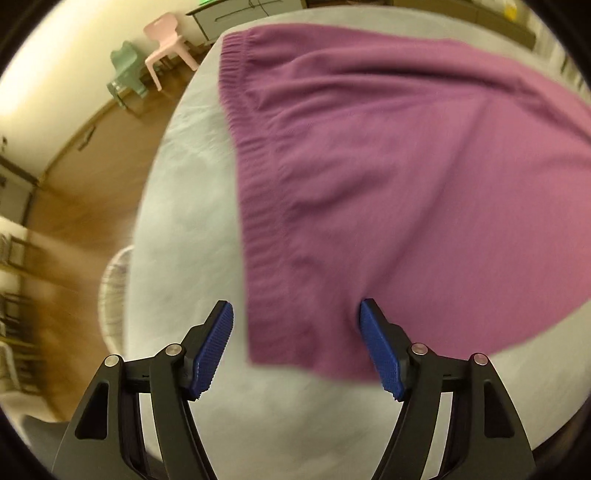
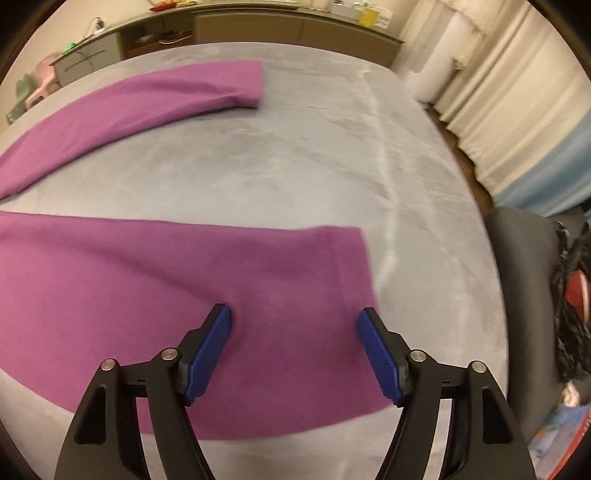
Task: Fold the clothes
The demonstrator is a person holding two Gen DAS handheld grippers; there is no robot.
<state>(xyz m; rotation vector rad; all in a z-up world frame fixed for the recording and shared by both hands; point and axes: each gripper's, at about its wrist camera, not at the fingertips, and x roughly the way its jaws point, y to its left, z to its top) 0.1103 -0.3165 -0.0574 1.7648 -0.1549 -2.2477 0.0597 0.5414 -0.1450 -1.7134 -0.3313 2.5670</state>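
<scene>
A purple knit garment point(image 1: 388, 166) lies spread flat on a pale grey bed cover point(image 1: 184, 221). In the left wrist view its ribbed hem runs down the left side, and my left gripper point(image 1: 295, 314) hangs open above the near hem corner, touching no cloth. In the right wrist view two long purple parts show: a near one point(image 2: 184, 288) and a far one point(image 2: 166, 99) ending in a cuff. Above the end of the near part, my right gripper point(image 2: 293, 317) stands open with nothing pinched between its blue pads point(image 2: 380, 358).
A wooden floor point(image 1: 74, 221) lies left of the bed, with a pink chair point(image 1: 166, 44) and a green chair point(image 1: 125, 74). A long low cabinet point(image 2: 258, 26) runs behind the bed. Curtains point(image 2: 517, 110) and a dark seat with clutter point(image 2: 535, 277) stand at the right.
</scene>
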